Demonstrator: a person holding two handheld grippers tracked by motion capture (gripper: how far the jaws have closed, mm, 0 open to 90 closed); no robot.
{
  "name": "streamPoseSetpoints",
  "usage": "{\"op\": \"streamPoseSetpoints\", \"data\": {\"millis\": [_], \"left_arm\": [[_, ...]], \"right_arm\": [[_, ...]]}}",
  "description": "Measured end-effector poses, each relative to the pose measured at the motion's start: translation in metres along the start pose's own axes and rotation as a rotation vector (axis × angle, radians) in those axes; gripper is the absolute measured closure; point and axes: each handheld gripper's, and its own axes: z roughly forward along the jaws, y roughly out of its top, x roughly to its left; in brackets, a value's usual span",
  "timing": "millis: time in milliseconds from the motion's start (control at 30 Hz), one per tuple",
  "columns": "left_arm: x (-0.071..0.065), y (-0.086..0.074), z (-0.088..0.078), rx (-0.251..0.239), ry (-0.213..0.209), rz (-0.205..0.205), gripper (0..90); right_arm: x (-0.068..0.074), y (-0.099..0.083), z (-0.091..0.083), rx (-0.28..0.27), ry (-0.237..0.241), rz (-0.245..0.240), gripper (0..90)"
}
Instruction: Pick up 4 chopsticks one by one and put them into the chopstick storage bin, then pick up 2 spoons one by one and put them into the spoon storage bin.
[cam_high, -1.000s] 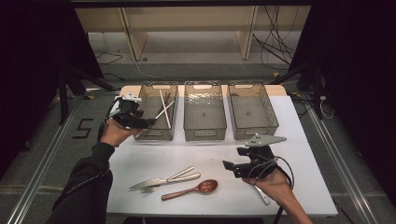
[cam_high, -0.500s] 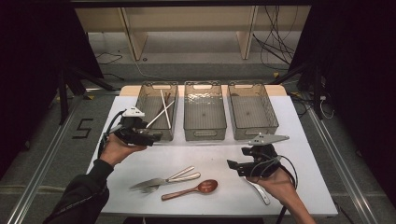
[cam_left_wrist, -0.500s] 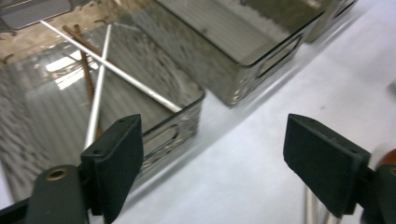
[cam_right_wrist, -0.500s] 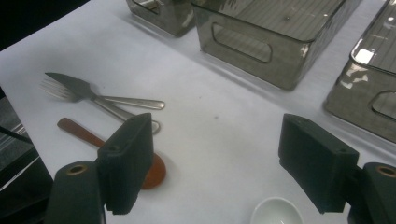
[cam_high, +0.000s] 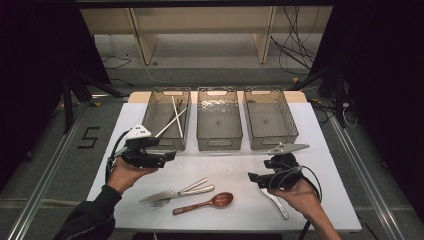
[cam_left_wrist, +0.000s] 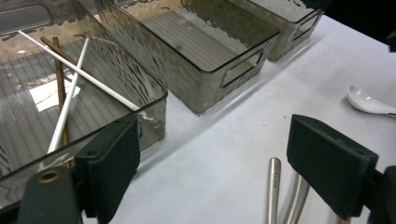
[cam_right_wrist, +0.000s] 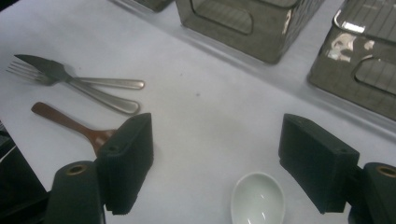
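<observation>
The white table carries 3 clear bins; the left bin already holds chopsticks. The left gripper, jaws just opened wide and empty, hovers near that bin. It should drop squarely over the knife and fork, avoiding the brown spoon alongside. The right gripper stands open above the white spoon.

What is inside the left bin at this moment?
The left bin holds chopsticks: two white chopsticks crossed, with a brown chopstick under them. The near wall's wavy plastic blurs their lower ends, so anything more there cannot be made out.
</observation>
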Motion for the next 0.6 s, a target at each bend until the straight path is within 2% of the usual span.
{"op": "streamPoseSetpoints", "data": {"millis": [133,233,300,533,600], "left_arm": [[-0.005,-0.005,-0.003,-0.017,-0.005,0.004,16.9],[-0.009,-0.008,-0.003,-0.005,-0.011,0.027,16.6],[-0.011,-0.011,-0.004,-0.010,-0.001,0.041,16.5],[-0.018,-0.016,-0.008,-0.032,-0.028,0.021,15.9],[-0.020,-0.017,-0.009,-0.028,-0.033,0.027,15.7]], "right_arm": [[-0.003,-0.002,0.002,0.035,-0.006,0.008,27.1],[-0.004,-0.002,0.002,0.052,-0.006,0.011,27.0],[-0.004,-0.002,0.003,0.059,-0.008,0.013,26.9],[-0.005,-0.003,0.005,0.088,-0.013,0.023,26.9],[-0.005,-0.004,0.005,0.106,-0.022,0.023,26.9]]}}
